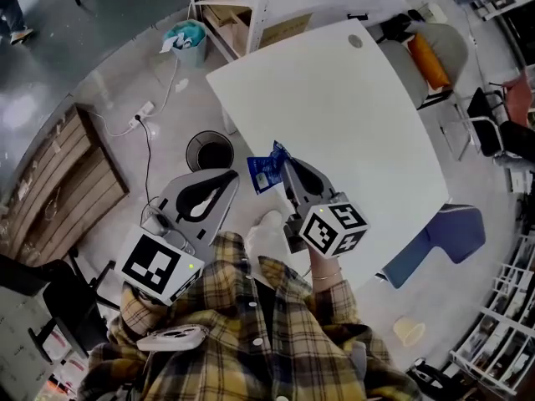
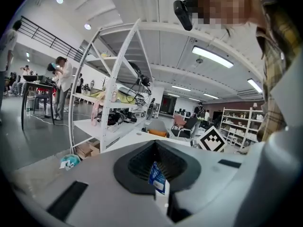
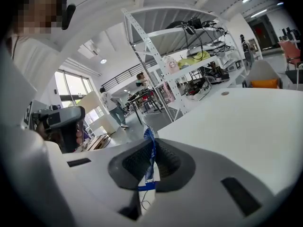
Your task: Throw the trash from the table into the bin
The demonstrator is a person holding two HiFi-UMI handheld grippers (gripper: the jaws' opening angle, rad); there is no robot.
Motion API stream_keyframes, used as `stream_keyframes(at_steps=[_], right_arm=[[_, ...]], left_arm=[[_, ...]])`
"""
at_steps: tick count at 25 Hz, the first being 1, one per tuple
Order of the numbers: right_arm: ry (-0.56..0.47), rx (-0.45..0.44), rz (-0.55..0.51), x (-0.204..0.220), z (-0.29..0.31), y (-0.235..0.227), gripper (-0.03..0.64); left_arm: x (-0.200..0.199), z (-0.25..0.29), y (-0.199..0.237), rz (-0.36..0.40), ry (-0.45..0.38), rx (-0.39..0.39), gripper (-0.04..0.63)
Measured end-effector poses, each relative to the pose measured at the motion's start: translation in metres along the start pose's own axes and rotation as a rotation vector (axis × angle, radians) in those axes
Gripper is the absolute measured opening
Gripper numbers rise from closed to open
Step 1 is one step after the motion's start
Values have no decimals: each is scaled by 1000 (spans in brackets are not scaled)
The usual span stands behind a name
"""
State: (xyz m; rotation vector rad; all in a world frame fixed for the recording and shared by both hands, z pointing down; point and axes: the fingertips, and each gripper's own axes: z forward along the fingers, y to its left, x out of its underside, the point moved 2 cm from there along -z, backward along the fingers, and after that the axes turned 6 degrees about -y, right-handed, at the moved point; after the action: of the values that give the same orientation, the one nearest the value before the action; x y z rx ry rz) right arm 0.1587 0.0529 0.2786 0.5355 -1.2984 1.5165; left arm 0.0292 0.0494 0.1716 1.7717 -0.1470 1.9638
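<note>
Head view: right gripper (image 1: 285, 164) clamps a crumpled blue wrapper (image 1: 263, 175).

Head view overhead, gripper views share table (image 1: 351, 115)

Blue-and-white wrapper (image 2: 157, 178) pinched between the jaws — white shelving (image 2: 97, 126) behind

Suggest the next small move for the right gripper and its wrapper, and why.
Probably carry the right gripper toward the black bin until the blue wrapper hangs over its mouth, then open. The jaws are shut on the wrapper, which is at the table edge, short of the bin. The left gripper holds a scrap too.
</note>
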Motion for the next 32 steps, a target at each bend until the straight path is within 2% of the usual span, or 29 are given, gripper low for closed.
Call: stream_keyframes(at_steps=[8,11,16,22,25,28,32], right_arm=[[48,49,-2,37,110,52,0],[80,54,12,55,144,62,0],[140,74,27,92,186,59,0],[220,97,-27,138,214,36,0],[252,101,-18,170,227,19,0],[280,95,8,212,240,-1,0],[306,96,-21,270,263,-32,0]], left_arm=[[-3,-26,113,7,68,66,9],[0,-25,143,4,87,93,9],[25,-17,175,-44,116,114,9],[72,-9,200,-115,114,95,9],[101,-1,210,-158,102,74,9],[142,6,221,-177,94,47,9],[206,10,234,-206,85,13,9]])
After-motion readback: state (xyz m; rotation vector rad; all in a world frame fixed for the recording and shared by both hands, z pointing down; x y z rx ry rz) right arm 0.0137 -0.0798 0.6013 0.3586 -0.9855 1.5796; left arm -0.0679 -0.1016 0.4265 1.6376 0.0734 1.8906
